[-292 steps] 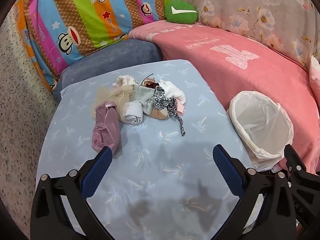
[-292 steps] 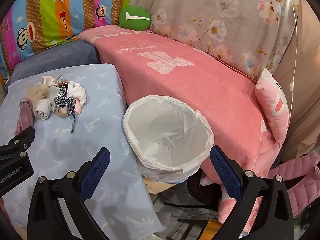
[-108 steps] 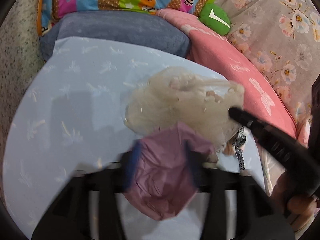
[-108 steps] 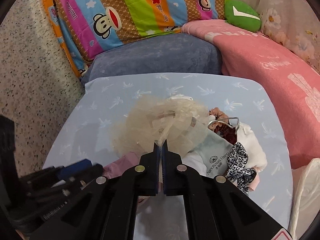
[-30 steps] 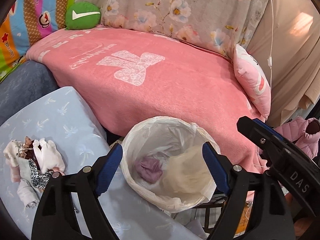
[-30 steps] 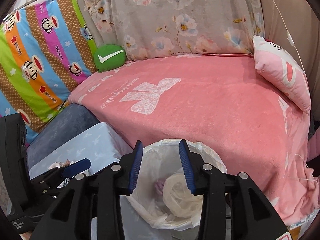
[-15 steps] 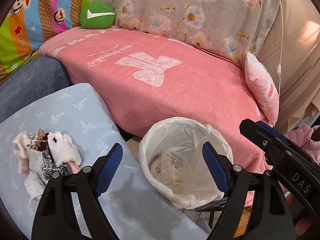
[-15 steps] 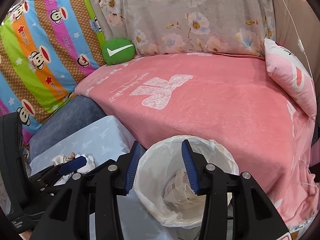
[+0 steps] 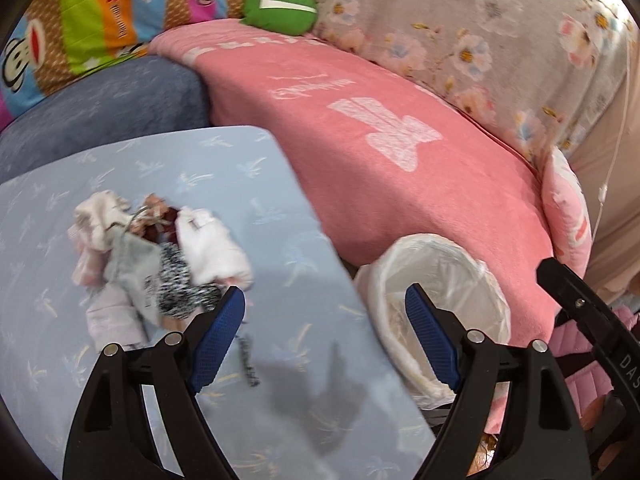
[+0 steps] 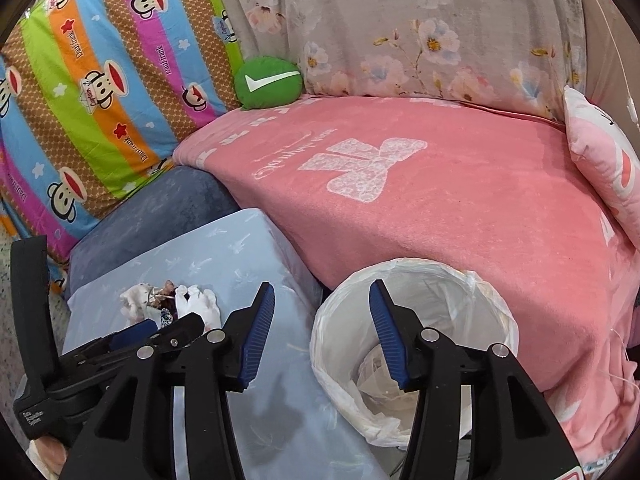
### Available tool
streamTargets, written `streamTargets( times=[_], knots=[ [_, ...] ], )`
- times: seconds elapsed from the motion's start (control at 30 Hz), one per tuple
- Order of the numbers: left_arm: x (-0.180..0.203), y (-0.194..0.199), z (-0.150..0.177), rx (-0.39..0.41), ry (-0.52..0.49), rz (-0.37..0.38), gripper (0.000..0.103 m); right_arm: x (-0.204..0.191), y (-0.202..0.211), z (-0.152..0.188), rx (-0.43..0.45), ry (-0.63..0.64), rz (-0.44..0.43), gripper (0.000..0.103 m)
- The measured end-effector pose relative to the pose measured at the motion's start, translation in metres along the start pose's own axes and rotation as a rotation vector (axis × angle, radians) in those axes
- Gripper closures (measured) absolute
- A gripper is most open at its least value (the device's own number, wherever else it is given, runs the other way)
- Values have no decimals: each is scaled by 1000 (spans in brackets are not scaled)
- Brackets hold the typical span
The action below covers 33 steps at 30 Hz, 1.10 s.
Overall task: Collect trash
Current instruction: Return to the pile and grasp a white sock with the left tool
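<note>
Trash (image 9: 160,264) lies piled on the counter (image 9: 280,208) left of the bin (image 10: 416,344), which holds some already. Both hand-held grippers, left (image 9: 325,330) and right (image 10: 322,334), gape empty; the pile is left.

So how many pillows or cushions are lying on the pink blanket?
2: a green cushion at the blanket's far left corner, a pink pillow at its right end. Others may lie outside the view.

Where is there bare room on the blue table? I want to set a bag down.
The blue table is bare along its near side, between the pile of scraps and the bin, and along its far edge by the grey cushion. The pile crowds the left middle.
</note>
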State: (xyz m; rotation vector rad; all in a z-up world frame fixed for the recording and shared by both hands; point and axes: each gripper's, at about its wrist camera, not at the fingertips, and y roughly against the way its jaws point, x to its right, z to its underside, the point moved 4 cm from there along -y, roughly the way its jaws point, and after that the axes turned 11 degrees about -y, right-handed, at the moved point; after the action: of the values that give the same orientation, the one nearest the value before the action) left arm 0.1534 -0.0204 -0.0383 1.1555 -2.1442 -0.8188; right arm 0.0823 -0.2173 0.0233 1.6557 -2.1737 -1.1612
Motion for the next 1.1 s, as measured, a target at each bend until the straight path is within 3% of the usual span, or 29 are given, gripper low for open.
streamTargets(
  times=[0.33,0.67,1.0,1.1],
  knots=[
    [-68,10,25,-13,90,-129,24,-47,-16,21,-46,63,-42,53],
    [-119,13,54,-50,107,-269,24,-91,-39,53,-110,132,-85,53],
    [-153,-5,79,-131,172,-264,25,-121,-66,81,-171,185,-106,53],
    [-159,-11,83,-147,200,-237,29,-127,-73,87,-185,196,-112,53]
  ],
)
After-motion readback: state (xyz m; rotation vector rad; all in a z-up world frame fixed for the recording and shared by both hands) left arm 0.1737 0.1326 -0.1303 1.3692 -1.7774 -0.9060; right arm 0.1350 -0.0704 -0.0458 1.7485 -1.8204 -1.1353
